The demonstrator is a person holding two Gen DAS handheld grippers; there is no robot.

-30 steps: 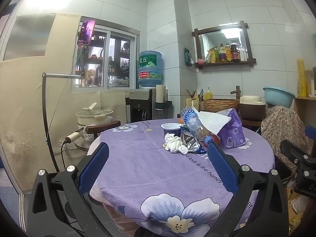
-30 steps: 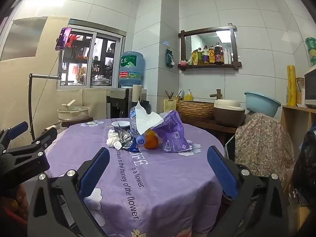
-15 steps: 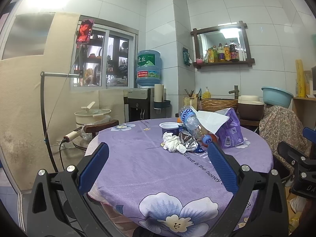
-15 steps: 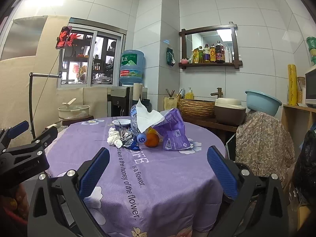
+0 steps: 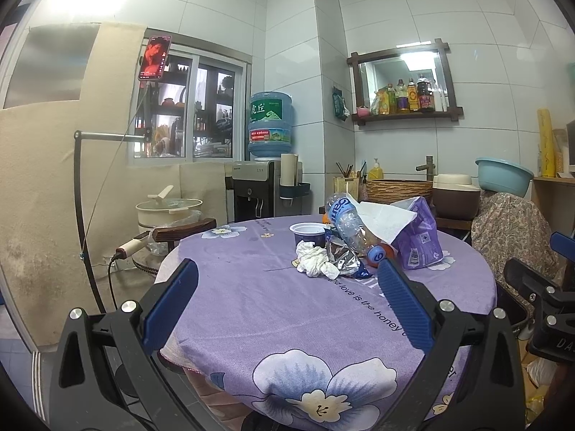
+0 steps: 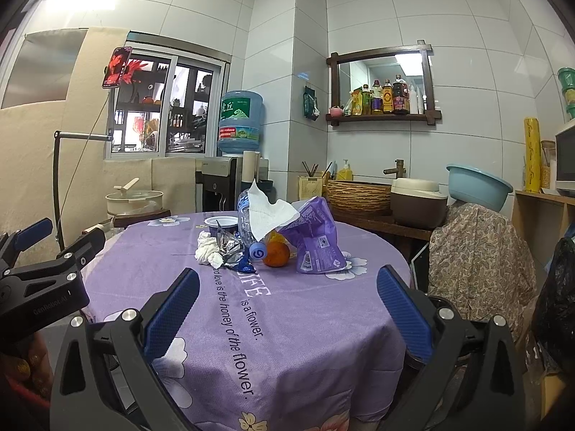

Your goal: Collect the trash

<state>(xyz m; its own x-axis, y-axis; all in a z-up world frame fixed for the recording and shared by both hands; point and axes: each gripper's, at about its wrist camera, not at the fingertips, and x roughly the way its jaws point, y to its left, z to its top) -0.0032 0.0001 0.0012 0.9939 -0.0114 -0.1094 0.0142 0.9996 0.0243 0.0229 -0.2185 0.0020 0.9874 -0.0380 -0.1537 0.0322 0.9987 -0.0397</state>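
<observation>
Both grippers have backed off slightly. My left gripper (image 5: 284,287) and right gripper (image 6: 287,296) hold jaws apart, empty. Trash pile (image 5: 363,240) sits at the surface's (image 5: 273,309) far edge.

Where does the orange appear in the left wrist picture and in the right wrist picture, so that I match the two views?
Left wrist: the orange is mostly hidden, a sliver right of centre, between the bottle cap and the purple bag.
Right wrist: the orange is in plain view, just left of centre, right of the cap.
Shared landmark: the crumpled tissue at the left of the pile.
</observation>
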